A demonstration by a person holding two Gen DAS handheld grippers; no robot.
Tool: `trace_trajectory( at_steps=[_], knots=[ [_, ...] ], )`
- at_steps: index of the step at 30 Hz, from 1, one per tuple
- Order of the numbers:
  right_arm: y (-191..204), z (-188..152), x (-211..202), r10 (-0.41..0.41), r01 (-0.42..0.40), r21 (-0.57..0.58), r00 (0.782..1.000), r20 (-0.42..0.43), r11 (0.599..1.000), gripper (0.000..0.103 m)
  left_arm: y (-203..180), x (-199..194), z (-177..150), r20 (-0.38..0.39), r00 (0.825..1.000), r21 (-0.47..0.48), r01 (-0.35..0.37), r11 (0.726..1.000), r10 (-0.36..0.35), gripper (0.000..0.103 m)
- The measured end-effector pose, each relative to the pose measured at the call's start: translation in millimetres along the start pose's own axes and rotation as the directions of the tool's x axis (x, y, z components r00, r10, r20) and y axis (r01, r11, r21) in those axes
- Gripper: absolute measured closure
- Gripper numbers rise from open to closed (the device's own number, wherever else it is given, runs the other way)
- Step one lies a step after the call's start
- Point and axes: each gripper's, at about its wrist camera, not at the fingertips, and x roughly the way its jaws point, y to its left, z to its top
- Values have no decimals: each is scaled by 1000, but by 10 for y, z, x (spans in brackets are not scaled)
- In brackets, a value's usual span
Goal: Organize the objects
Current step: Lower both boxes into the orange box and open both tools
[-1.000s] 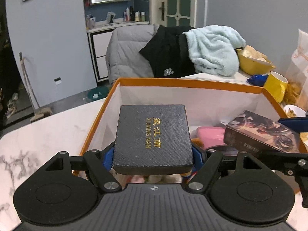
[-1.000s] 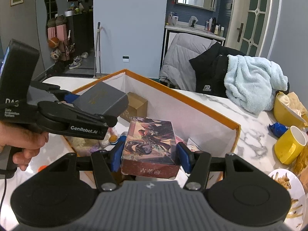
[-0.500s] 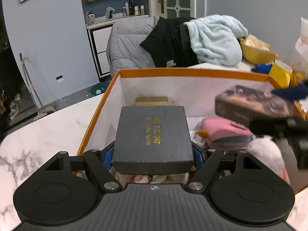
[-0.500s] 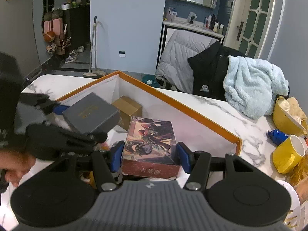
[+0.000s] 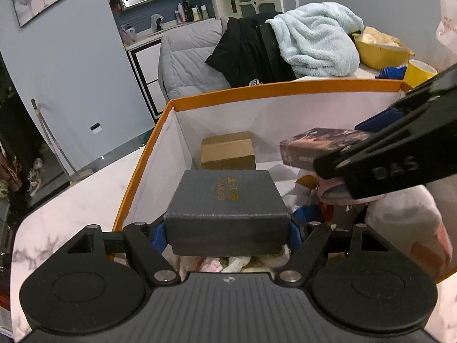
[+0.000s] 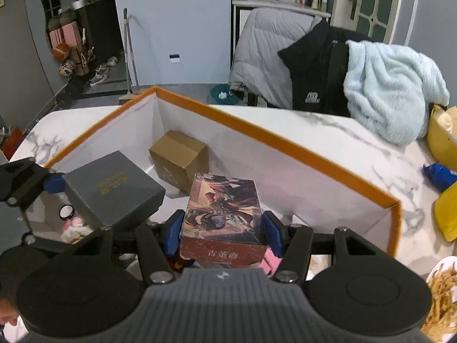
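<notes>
On the white marble table (image 6: 328,131) stands a large orange-rimmed box (image 6: 274,140) with white inner walls, and both grippers hang over its open top. Behind the box, past the table's far edge, a grey padded coat (image 6: 265,40), a black jacket (image 6: 317,65) and a pale blue fleece (image 6: 388,85) are draped over chairs. Right of the box sit a yellow bowl (image 5: 380,51), a yellow mug (image 5: 420,71) and a plate of fries (image 6: 440,294).

Inside the box, a brown cardboard carton (image 6: 180,157) rests in the far left corner. Soft pink and white items (image 5: 342,188) cover the box floor nearer the cameras, too jumbled to name.

Over the left part of the box, the left gripper (image 5: 227,230) has its blue fingers (image 5: 158,235) spread wide and clamped on the sides of a dark grey gift box (image 5: 228,203) with gold lettering, held clear of the box floor. Over the middle of the box, the right gripper (image 6: 222,231) has its fingers (image 6: 174,230) closer together, pressed on both sides of an illustrated card box (image 6: 224,214), also held above the contents, just right of the grey gift box.
</notes>
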Motion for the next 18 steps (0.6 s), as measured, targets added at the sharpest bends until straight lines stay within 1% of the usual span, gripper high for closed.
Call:
trace_trajectory(
  at_steps=[2, 5, 9, 18],
  knots=[
    [24, 16, 58, -6, 6, -11, 1000, -27, 1000, 43, 0, -2, 0, 1, 1000, 1, 0, 1000, 0, 14],
    [43, 57, 77, -11, 10, -7, 1000, -28, 1000, 43, -7, 3, -6, 1, 1000, 9, -4, 1000, 4, 14],
    [138, 92, 145, -23, 20, -57, 998, -55, 998, 43, -17, 8, -3, -4, 1000, 13, -8, 1000, 8, 14],
    [205, 164, 260, -36, 32, -47, 996, -82, 998, 42, -60, 52, 7, -25, 999, 30, -44, 999, 45, 13]
  ],
)
